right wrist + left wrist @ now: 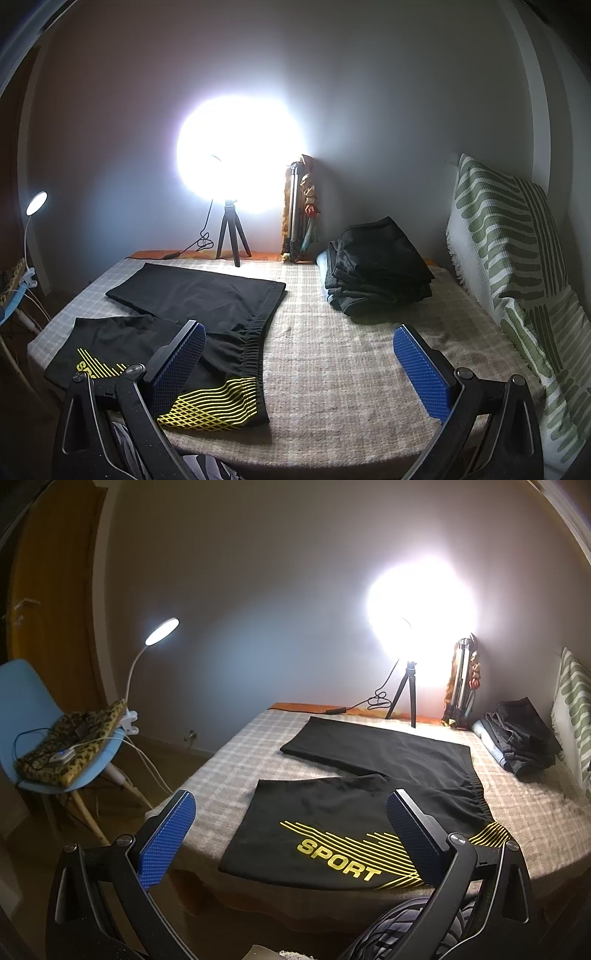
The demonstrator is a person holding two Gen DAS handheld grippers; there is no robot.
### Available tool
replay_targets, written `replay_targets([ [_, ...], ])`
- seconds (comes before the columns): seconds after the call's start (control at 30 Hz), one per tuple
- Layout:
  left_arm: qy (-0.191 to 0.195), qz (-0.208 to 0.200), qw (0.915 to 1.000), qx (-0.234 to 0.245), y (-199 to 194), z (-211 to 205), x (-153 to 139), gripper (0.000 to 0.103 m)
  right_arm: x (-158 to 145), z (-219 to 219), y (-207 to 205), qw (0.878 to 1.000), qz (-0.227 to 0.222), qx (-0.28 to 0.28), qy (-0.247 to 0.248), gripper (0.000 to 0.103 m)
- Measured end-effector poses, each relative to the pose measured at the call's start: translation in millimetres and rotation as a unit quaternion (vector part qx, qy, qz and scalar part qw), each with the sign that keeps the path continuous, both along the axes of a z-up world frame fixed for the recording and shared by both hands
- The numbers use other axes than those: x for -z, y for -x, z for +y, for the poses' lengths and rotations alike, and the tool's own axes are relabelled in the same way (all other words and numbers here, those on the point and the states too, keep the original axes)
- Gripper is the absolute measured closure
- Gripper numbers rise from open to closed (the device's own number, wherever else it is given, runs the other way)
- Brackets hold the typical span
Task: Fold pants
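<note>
Black pants (373, 771) with yellow stripes and the word SPORT lie spread flat on the checked bed cover (236, 764), legs apart, waistband toward the right. They also show in the right wrist view (207, 306). My left gripper (291, 812) is open and empty, held above the near leg at the bed's front edge. My right gripper (299, 343) is open and empty, held above the bare cover (332, 350) just right of the waistband (255, 339).
A stack of folded dark clothes (376, 266) sits at the back right. A bright lamp on a small tripod (231, 229) and a folded tripod (299, 210) stand at the far edge. A striped cushion (517, 266) lines the right side. A blue chair (40, 716) with a clip lamp stands left of the bed.
</note>
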State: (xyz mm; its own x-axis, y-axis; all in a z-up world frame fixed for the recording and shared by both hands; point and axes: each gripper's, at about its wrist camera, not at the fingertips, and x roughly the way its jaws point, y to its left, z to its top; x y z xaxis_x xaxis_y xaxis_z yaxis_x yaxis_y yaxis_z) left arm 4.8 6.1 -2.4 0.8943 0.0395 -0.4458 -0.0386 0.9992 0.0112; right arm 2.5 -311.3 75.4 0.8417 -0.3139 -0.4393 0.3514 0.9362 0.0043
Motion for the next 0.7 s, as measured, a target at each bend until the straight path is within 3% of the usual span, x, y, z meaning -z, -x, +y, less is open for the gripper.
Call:
replay_targets([
  [0.7, 0.001, 0.001, 1.0000, 0.000, 1.1, -2.5, 3.0, 0.000, 3.7, 1.7, 0.0, 1.000, 0.004, -0.007, 0.003, 0.000],
])
